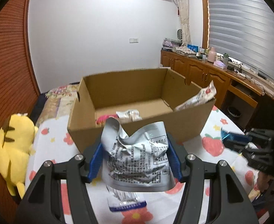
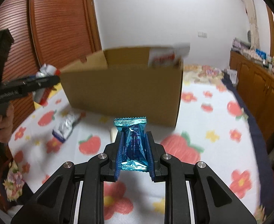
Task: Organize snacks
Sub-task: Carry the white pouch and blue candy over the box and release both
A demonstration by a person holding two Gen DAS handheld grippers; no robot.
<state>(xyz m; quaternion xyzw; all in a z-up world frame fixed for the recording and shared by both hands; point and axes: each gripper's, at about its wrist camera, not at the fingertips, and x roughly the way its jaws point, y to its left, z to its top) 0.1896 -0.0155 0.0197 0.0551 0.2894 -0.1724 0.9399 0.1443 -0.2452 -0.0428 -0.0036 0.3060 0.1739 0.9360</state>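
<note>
At the far left of the left wrist view a yellow plush toy (image 1: 13, 149) lies at the edge of the bed (image 1: 51, 149), whose white cover is printed with red strawberries and flowers. Just right of it stands an open cardboard box (image 1: 137, 130) on that cover. Inside the box lie a pink packet (image 1: 105, 119) and a pale packet (image 1: 129, 114) on the floor of it, and a white and red bag (image 1: 198, 98) leans over its right wall.

In front of the box, the left hand-held gripper (image 1: 135, 156) pinches a crumpled silver snack bag (image 1: 135, 158) between its blue pads, the bag held clear of the cover. Below it a small silver packet with a blue end (image 1: 126, 201) lies flat on the bed.

To the right, the right hand-held gripper (image 2: 133, 149) is clamped on a shiny blue candy packet (image 2: 133, 145), held upright between its pads, near the closest wall of the box (image 2: 122, 89). In that view the left hand-held gripper (image 2: 43, 80) shows at the left edge with its silver bag (image 2: 47, 71), gripped by a person's hand (image 2: 5, 119). Along the right wall of the room runs a wooden cabinet (image 1: 207, 72) crowded with bottles and boxes, under a window with blinds (image 1: 245, 29).
</note>
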